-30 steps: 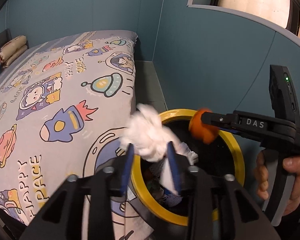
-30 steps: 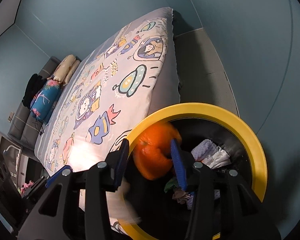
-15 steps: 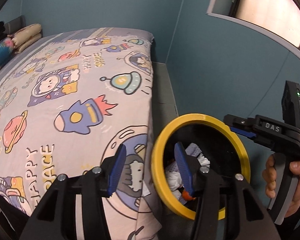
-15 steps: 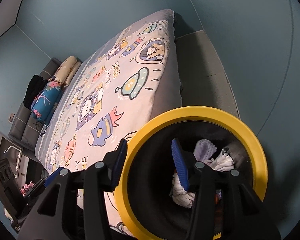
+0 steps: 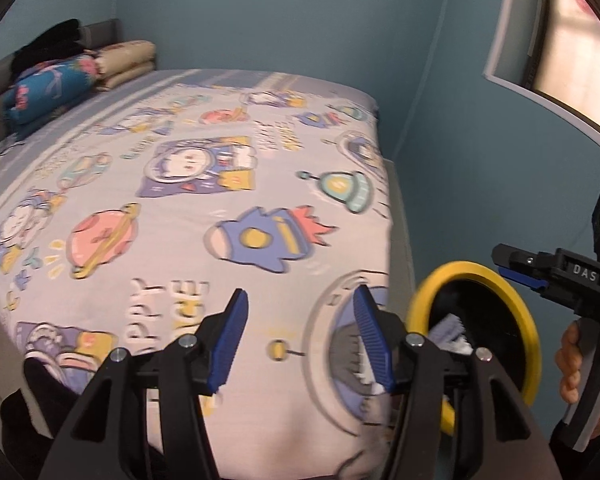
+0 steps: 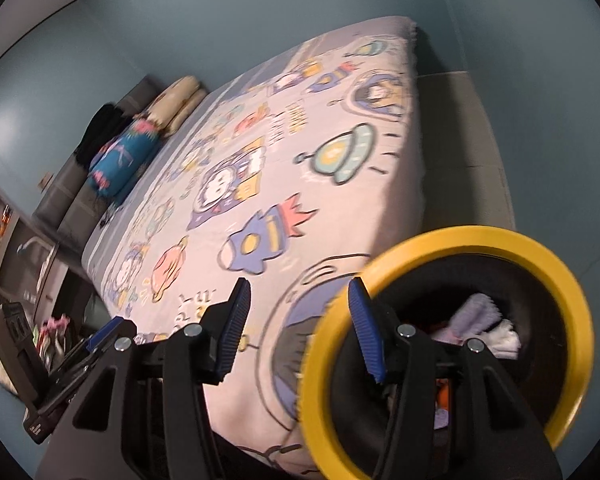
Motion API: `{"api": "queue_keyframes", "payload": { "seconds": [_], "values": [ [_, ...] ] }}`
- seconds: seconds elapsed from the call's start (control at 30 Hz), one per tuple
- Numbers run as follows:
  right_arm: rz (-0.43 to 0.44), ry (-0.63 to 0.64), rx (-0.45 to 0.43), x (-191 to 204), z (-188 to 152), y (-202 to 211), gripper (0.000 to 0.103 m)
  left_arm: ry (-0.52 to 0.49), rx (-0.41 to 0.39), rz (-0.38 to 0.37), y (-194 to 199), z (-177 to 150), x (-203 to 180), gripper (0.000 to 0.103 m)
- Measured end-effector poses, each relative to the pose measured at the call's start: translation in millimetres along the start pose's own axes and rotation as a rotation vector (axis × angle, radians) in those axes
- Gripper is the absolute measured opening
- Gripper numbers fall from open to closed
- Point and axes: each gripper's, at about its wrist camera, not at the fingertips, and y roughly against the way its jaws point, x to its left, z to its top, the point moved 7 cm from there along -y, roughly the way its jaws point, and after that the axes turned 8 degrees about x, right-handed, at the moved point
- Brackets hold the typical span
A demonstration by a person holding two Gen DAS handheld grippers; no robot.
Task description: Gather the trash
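A black bin with a yellow rim (image 5: 460, 269) (image 6: 480, 236) stands beside the bed's corner. Inside lie white and lavender tissue wads (image 6: 496, 332) (image 5: 454, 336) and a bit of orange peel (image 6: 444, 396). My left gripper (image 5: 300, 304) hovers over the bed's edge, left of the bin, its jaws opening with nothing between them. My right gripper (image 6: 299, 294) is over the bin's left rim, its jaws also opening and empty. It shows too in the left wrist view (image 5: 508, 266), held by a hand (image 5: 572, 360). The left gripper (image 6: 100, 336) appears at lower left in the right wrist view.
The bed (image 5: 180, 200) (image 6: 260, 184) has a space-cartoon sheet. Folded pillows (image 5: 128, 56) and a blue rolled blanket (image 5: 48, 88) lie at its head. Blue walls close in behind the bin, with a window (image 5: 572, 40) above right. Shelves (image 6: 16, 248) stand far left.
The white tissue left my left jaws and the orange piece my right jaws; both now lie in the bin. Both grippers drew away from the bin toward the bed and opened wider.
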Motion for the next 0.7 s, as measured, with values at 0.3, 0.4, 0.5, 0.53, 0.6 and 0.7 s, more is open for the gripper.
{"api": "queue_keyframes", "payload": {
  "seconds": [0.3, 0.4, 0.5, 0.53, 0.6, 0.7],
  "values": [
    [0.020, 0.122, 0.034, 74, 0, -34, 0.068, 0.100, -0.120, 0.131, 40, -11, 77, 0.076],
    [0.016, 0.160, -0.005, 97, -2, -32, 0.081, 0.117, -0.189, 0.177, 62, -15, 92, 0.088],
    [0.035, 0.201, -0.067, 121, -4, -22, 0.091, 0.132, -0.260, 0.201, 84, -18, 103, 0.095],
    [0.036, 0.219, -0.092, 127, -6, -18, 0.093, 0.133, -0.286, 0.206, 92, -19, 105, 0.095],
    [0.029, 0.260, -0.154, 141, -9, -8, 0.095, 0.127, -0.338, 0.214, 110, -21, 103, 0.095],
    [0.029, 0.285, -0.227, 153, -13, 7, 0.095, 0.126, -0.395, 0.244, 130, -24, 101, 0.095]
  ]
}}
